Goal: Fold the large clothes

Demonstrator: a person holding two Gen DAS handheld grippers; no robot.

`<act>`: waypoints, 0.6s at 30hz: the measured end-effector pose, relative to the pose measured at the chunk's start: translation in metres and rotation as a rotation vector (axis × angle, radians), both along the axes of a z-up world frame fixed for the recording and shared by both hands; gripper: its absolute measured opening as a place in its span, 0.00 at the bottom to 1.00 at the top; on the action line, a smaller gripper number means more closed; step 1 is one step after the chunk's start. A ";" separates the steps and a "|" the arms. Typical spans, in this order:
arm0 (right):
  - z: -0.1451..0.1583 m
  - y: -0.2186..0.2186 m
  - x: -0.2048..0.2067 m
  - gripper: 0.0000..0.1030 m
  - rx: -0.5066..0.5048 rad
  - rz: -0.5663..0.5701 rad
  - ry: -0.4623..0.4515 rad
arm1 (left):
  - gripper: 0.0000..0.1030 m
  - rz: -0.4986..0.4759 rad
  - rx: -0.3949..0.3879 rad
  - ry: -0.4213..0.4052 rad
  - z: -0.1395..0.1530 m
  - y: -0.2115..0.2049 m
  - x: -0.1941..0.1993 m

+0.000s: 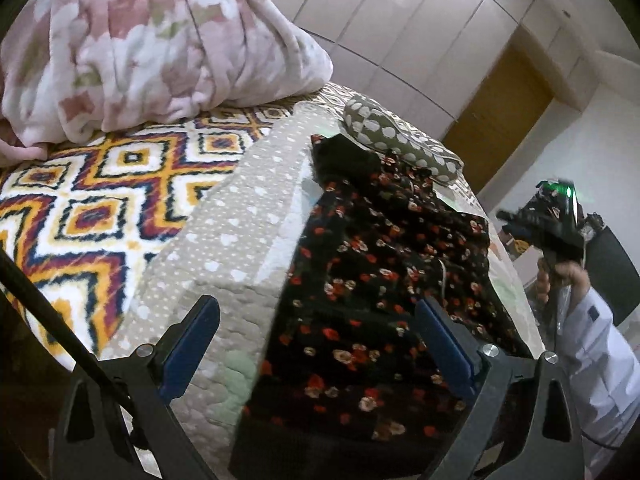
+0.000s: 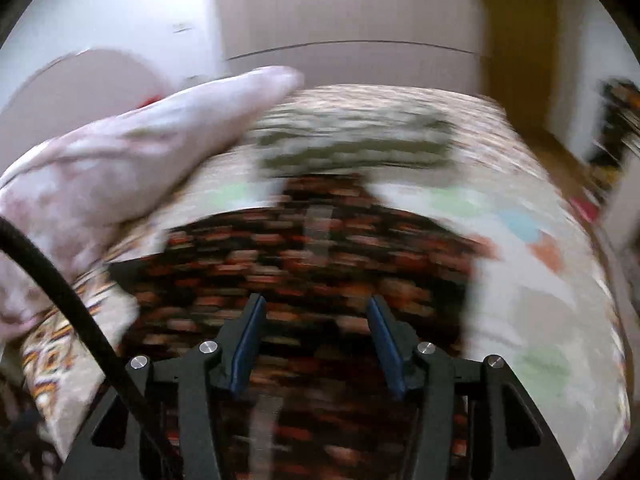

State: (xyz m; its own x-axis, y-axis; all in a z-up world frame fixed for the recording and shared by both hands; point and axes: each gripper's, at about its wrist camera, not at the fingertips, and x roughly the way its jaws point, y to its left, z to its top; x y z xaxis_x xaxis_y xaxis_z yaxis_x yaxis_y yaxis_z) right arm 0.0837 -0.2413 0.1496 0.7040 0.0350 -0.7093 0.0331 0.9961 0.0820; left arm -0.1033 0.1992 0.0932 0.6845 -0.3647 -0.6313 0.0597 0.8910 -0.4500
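A black garment with red and white flowers (image 1: 380, 280) lies spread flat on a beige dotted quilt (image 1: 240, 220) on the bed. My left gripper (image 1: 316, 304) hovers over the garment's near end, open wide, with nothing between its blue pads. In the blurred right wrist view, my right gripper (image 2: 316, 300) hangs above the same floral garment (image 2: 300, 260), open about half way and gripping nothing. In the left wrist view, a person's hand (image 1: 560, 276) in a white sleeve holds the right device off the bed's right side.
A bundled pink floral blanket (image 1: 140, 48) fills the far left of the bed. A polka-dot pillow (image 1: 392, 136) lies beyond the garment. A bright diamond-patterned cover (image 1: 92, 200) lies left of the quilt. White wardrobe doors (image 1: 400, 20) and a wooden door (image 1: 500, 108) stand behind.
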 end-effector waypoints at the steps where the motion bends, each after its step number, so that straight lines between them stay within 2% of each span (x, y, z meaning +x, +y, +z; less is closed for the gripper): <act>1: -0.003 -0.023 -0.004 0.56 0.006 -0.053 0.006 | 0.95 -0.005 -0.001 0.001 0.001 -0.002 0.000; 4: -0.011 -0.068 -0.010 0.60 0.017 -0.144 0.029 | 0.95 -0.024 0.004 0.005 0.003 -0.013 0.001; 6: -0.017 -0.087 -0.010 0.66 0.044 -0.165 0.043 | 0.95 -0.031 0.009 0.011 0.004 -0.019 0.002; 11: -0.043 -0.095 0.012 0.70 0.151 -0.148 0.074 | 0.95 -0.047 0.034 0.037 -0.001 -0.032 0.007; 14: -0.067 -0.088 0.036 0.68 0.131 -0.157 0.105 | 0.95 -0.047 0.047 0.058 -0.006 -0.035 0.012; 15: -0.074 -0.086 0.045 0.34 0.135 -0.154 0.119 | 0.95 -0.047 0.051 0.065 -0.008 -0.036 0.014; 16: -0.081 -0.084 0.054 0.10 0.181 -0.148 0.150 | 0.95 -0.045 0.053 0.074 -0.011 -0.036 0.016; 17: -0.086 -0.082 0.062 0.11 0.201 -0.157 0.196 | 0.95 -0.043 0.054 0.080 -0.012 -0.036 0.017; 18: -0.085 -0.079 0.066 0.10 0.177 -0.164 0.202 | 0.95 -0.040 0.054 0.083 -0.014 -0.035 0.019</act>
